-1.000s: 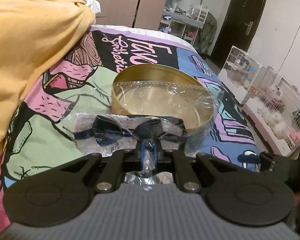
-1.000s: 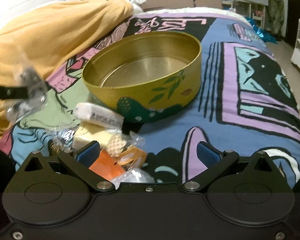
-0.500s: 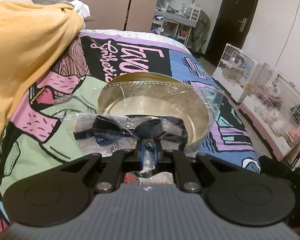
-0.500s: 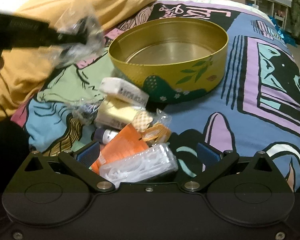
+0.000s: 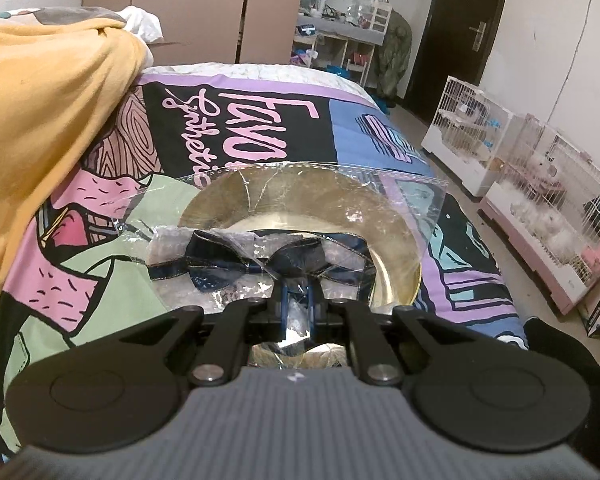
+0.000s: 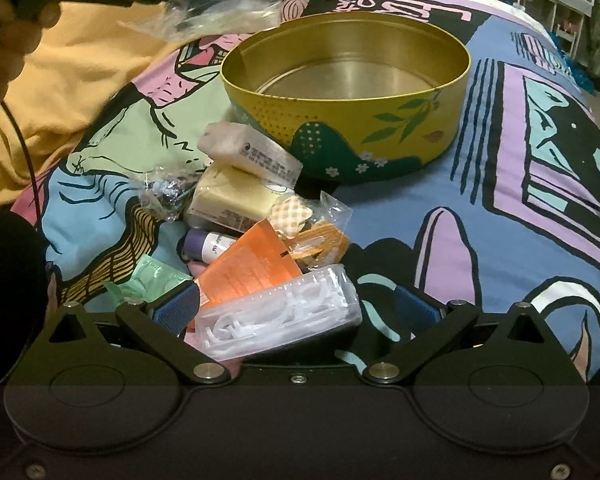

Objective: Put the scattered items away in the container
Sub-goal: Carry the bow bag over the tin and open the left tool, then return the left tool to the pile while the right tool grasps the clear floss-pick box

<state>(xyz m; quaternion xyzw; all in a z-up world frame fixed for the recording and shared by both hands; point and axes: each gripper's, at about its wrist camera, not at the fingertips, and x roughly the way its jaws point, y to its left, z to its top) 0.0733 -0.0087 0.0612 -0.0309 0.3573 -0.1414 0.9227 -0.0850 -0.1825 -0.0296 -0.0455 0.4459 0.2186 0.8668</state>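
Tin (image 6: 346, 120): on the bedspread (image 6: 540, 200), mid-bed. Blanket (image 6: 80, 80): heaped left of the tin. Pile just before the tin's left side: two packets (image 6: 252, 156) stacked at the back, tube (image 6: 208, 246) and sachet (image 6: 256, 268) in front, floss-pick box (image 6: 284, 316) nearest. Bow bag (image 5: 284, 240): above the tin. Cages (image 5: 540, 184): on the floor, right of the bed.

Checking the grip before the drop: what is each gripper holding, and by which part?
Left gripper pinches the clear bow bag at its near edge. Right gripper holds nothing.

Round gold tin (image 6: 346, 92) sits upright mid-bed, empty; bagged navy bow (image 5: 260, 268) hangs above it; packets (image 6: 244, 216) piled beside it
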